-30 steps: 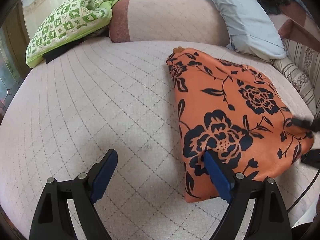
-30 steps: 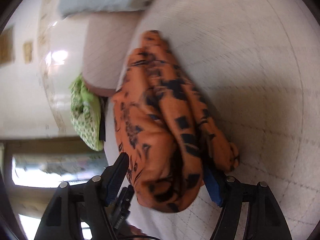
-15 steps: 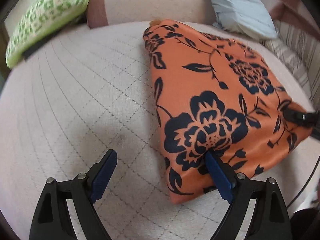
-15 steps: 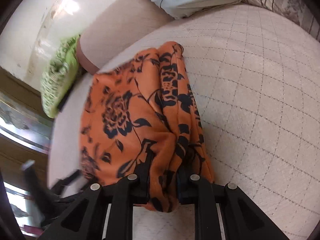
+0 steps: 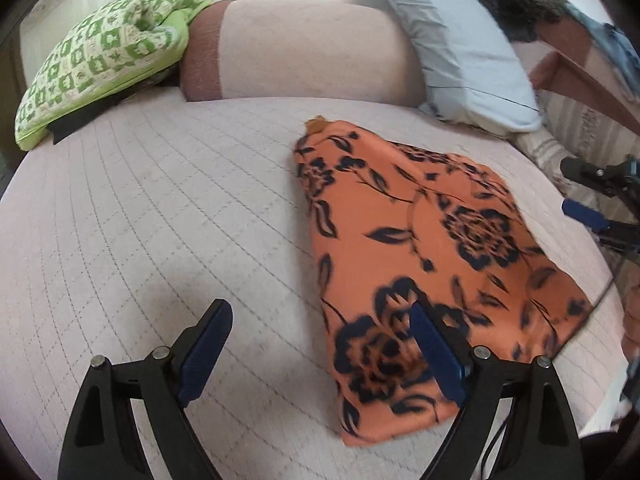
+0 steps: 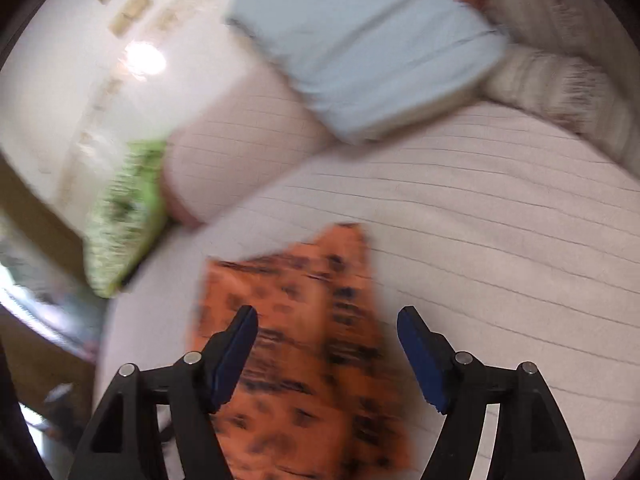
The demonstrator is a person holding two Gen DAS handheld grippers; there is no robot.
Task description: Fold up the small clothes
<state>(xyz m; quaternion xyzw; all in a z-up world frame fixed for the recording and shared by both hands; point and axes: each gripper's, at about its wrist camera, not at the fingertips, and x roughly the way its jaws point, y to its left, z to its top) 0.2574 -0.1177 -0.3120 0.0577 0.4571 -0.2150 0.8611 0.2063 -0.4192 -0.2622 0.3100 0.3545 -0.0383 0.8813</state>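
Note:
An orange garment with a black flower print (image 5: 424, 264) lies folded on the pale quilted bed (image 5: 160, 220), right of centre in the left wrist view. My left gripper (image 5: 320, 344) is open and empty, its right finger over the garment's near edge. My right gripper (image 6: 328, 344) is open and empty above the garment (image 6: 304, 344), which looks blurred in the right wrist view. The right gripper also shows at the far right edge of the left wrist view (image 5: 596, 200), clear of the cloth.
A green patterned pillow (image 5: 100, 60) lies at the back left. A pink bolster (image 5: 304, 48) runs along the back. A light blue pillow (image 5: 460, 48) and a striped cushion (image 5: 560, 148) sit at the back right.
My right gripper has opened, let go of the garment and pulled back above it. The garment now lies flat. My left gripper has drawn back a little.

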